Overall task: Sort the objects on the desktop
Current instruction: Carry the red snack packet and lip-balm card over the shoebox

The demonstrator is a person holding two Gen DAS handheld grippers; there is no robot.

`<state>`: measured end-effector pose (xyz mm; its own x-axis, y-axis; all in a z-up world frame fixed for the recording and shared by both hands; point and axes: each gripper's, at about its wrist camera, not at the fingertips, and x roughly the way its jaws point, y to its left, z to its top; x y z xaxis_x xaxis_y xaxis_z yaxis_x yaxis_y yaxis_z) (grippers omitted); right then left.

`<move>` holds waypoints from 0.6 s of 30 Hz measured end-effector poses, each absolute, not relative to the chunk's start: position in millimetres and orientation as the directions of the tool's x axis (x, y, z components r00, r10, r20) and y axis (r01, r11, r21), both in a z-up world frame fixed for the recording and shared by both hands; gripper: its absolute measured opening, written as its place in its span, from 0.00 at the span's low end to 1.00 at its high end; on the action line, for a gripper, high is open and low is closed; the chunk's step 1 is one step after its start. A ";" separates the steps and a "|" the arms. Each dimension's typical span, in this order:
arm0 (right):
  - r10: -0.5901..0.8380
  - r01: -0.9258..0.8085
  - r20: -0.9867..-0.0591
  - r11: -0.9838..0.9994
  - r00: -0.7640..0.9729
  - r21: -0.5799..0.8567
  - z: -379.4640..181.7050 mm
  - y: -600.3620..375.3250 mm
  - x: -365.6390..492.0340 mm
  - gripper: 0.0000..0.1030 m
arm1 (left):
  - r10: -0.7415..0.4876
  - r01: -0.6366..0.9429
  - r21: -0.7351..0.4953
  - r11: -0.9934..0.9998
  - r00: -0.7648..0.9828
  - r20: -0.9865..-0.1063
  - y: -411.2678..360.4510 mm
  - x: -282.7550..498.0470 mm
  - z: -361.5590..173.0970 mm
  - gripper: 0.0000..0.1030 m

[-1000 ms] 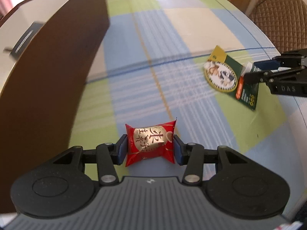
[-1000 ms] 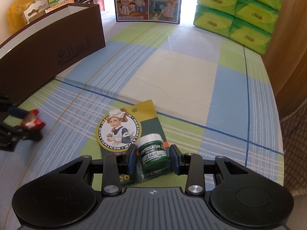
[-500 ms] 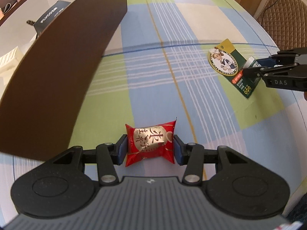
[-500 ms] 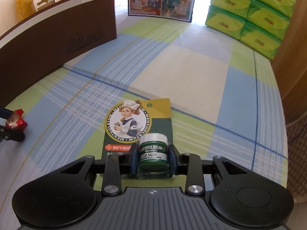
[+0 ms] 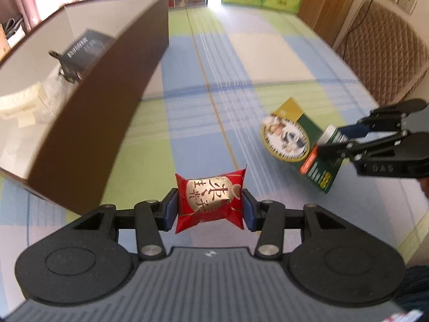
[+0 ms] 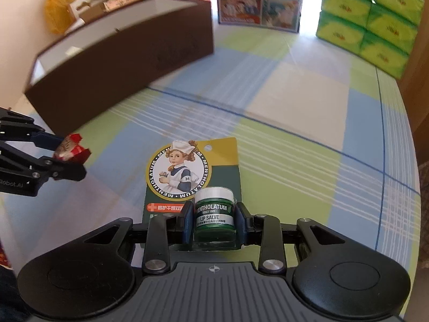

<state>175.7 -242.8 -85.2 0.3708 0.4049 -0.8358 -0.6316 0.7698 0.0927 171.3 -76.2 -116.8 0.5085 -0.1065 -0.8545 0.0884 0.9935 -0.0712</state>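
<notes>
My left gripper (image 5: 209, 209) is shut on a red snack packet (image 5: 210, 201) with gold lettering, held above the checked tablecloth. In the right wrist view that packet (image 6: 71, 150) shows at the far left between the left gripper's fingers. My right gripper (image 6: 214, 221) is shut on the green lip salve jar (image 6: 214, 216) of a carded pack, whose card (image 6: 191, 171) bears a nurse picture and hangs lifted off the cloth. From the left wrist view the same pack (image 5: 293, 139) sits in the right gripper (image 5: 337, 141) at the right.
A long brown box (image 5: 107, 102) with a white inside stands open at the left, holding a dark booklet (image 5: 85, 45) and white items. Green tissue packs (image 6: 367, 13) and a picture board (image 6: 258, 0) stand at the table's far end. A quilted chair (image 5: 386, 51) is on the right.
Both grippers have risen with their loads. The right jaws closed onto the jar and lifted the card off the cloth. The box's inside has come into the left wrist view.
</notes>
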 end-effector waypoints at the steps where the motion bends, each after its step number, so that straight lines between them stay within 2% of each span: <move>1: 0.417 -0.634 -0.829 0.766 0.372 0.101 -78.3 -238.8 174.8 0.29 | -0.112 0.084 -0.079 0.993 0.522 -0.845 -72.8 168.8 -109.6 0.41; 6: 0.478 -0.672 -0.788 0.732 0.388 0.112 -43.0 -207.5 172.8 0.29 | -0.086 0.041 -0.077 0.996 0.596 -0.798 -49.2 161.5 -70.3 0.41; 13: 0.589 -0.735 -0.694 0.666 0.415 0.126 8.7 -136.2 183.2 0.29 | 0.013 -0.063 -0.044 0.997 0.703 -0.711 11.2 159.6 -16.5 0.41; 18: 0.618 -0.786 -0.656 0.615 0.433 0.061 25.5 -69.3 189.3 0.29 | 0.088 -0.139 -0.018 0.990 0.713 -0.696 56.5 177.8 -3.1 0.42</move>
